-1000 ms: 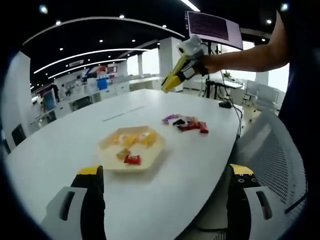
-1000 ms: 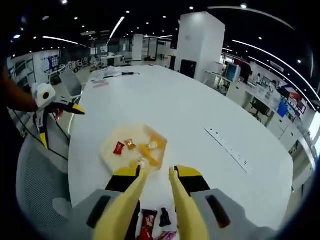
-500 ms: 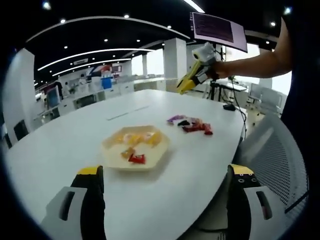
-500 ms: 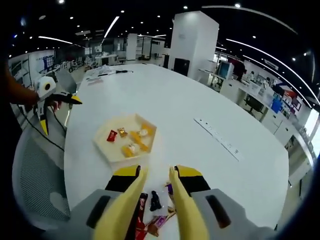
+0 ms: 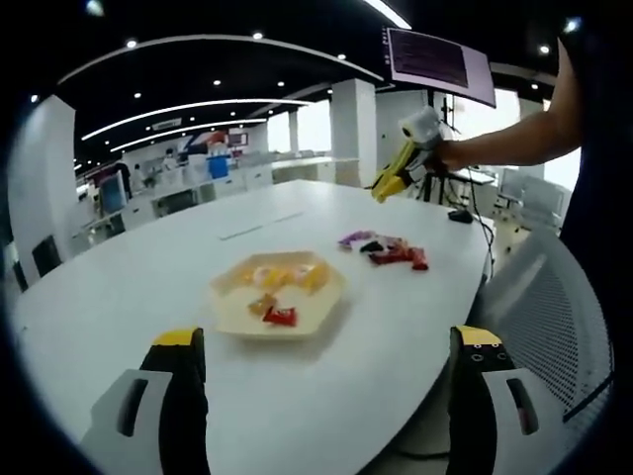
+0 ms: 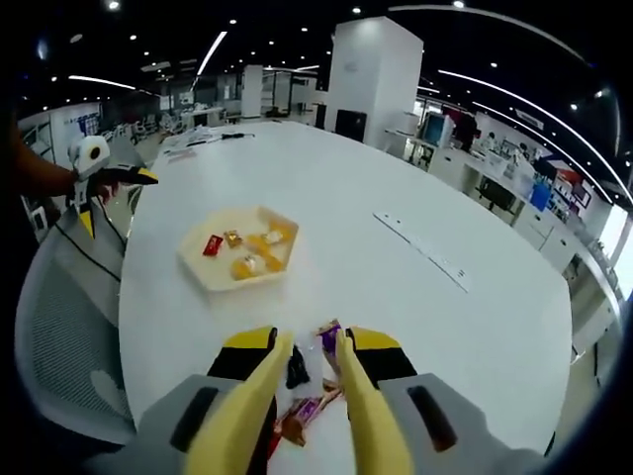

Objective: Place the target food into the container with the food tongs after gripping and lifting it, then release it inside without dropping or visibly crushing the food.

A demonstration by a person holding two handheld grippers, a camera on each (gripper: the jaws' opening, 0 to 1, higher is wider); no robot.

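Now right gripper [image 6: 309,341] with yellow tongs [image 6: 297,406] above candies [image 6: 315,391], tongs slightly parted, empty, left gripper [image 5: 326,356] jaws spread, tray [image 5: 280,293] on desk [image 5: 129,297].

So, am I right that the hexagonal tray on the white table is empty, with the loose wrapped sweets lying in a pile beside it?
Not quite: the hexagonal tray is not empty. The right gripper view shows several wrapped sweets already in it, a red one among them. The rest holds: it sits on the white table, and the loose wrapped sweets lie in a pile beside it.
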